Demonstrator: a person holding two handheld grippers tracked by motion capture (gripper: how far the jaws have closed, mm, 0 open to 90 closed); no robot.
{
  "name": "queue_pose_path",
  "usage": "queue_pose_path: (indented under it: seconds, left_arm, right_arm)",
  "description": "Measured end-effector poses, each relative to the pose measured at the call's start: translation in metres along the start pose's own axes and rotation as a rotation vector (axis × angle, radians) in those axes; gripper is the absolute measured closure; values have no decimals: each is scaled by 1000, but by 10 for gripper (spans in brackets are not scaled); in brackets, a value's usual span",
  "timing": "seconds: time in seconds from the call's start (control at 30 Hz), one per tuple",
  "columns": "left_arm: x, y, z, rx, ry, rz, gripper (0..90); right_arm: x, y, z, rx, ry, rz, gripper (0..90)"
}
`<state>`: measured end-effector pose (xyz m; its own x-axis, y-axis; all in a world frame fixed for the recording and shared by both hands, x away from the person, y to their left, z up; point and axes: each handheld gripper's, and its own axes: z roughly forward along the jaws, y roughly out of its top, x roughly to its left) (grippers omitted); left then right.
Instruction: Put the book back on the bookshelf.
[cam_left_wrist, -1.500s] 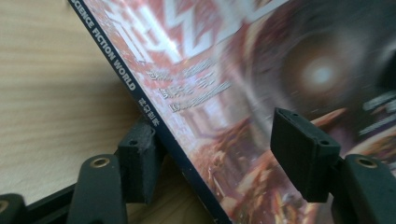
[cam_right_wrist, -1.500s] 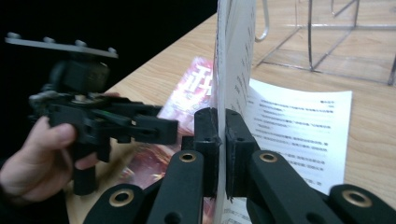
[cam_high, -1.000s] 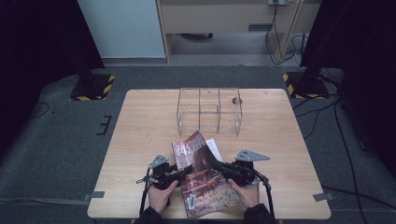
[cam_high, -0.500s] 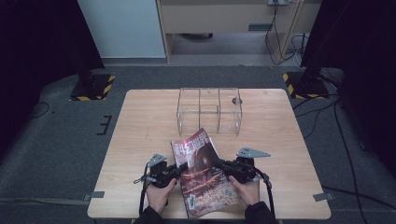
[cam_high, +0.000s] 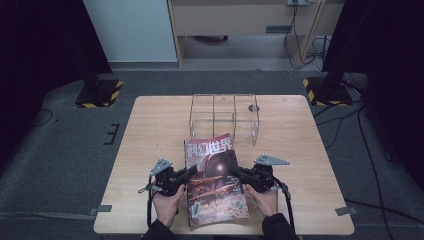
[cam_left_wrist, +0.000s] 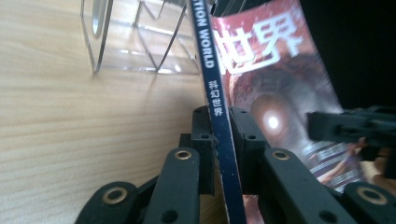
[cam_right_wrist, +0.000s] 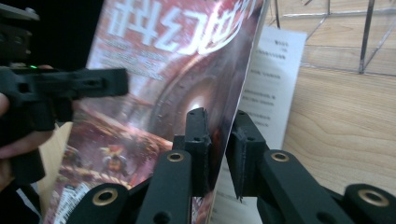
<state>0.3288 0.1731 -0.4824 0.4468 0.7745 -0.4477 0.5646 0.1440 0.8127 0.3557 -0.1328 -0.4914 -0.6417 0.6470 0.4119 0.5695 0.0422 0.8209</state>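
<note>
Glossy red-brown magazine (cam_high: 214, 175) with white title and navy spine, clamped by left gripper (cam_high: 189, 174) and right gripper (cam_high: 238, 173) fingers.

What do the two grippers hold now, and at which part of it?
The left gripper is shut on the magazine at its dark blue spine edge. The right gripper has the opposite, open page edge between its jaws, which have just been opening slightly.

Magazine (cam_high: 216, 182): reddish-brown cover w/ a glowing white orb at centre, white title chars at 12 o'clock, navy-blue spine (cam_left_wrist: 219, 116) w/ white lettering. Claws black w/ brass-coloured rivets, grey plates on top. Surface (cam_high: 150, 135) light wood grain. Rack (cam_high: 222, 116) clear, see-thru. Floor grey; yellow-black hazard stripes at 10 and 2 o'clock.
</note>
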Motion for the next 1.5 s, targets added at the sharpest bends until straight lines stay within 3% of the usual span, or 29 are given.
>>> queue_pose_path:
  seconds: [0.17, 0.2, 0.37, 0.77, 0.93, 1.1, 1.23, 1.5]
  left_arm:
    - [-6, 9, -6, -21, -9, 22, 830]
    - [-10, 12, -9, -29, -4, 50, 832]
    - [-19, 20, -15, -39, -7, 87, 835]
    - [-32, 38, -29, -69, -56, 113, 835]
    - [-37, 40, -30, -78, -76, 135, 835]
    - [-38, 42, -31, -76, -69, 147, 835]
    - [-38, 46, -34, -86, -81, 139, 835]
    - [-46, 67, -46, -134, -80, 159, 836]
  right_arm:
    - [-2, 0, 1, 1, 1, 11, 788]
    - [-3, 0, 2, -2, 5, 15, 786]
    - [-3, 0, 3, -3, 12, 23, 768]
    - [-5, 0, 3, -28, 19, 22, 644]
    - [-8, -2, 2, -39, -12, 9, 569]
    - [-12, -4, -1, -47, -34, 9, 524]
    - [-19, -3, -8, -57, -78, -3, 470]
    - [-37, -3, -27, -60, -169, -14, 377]
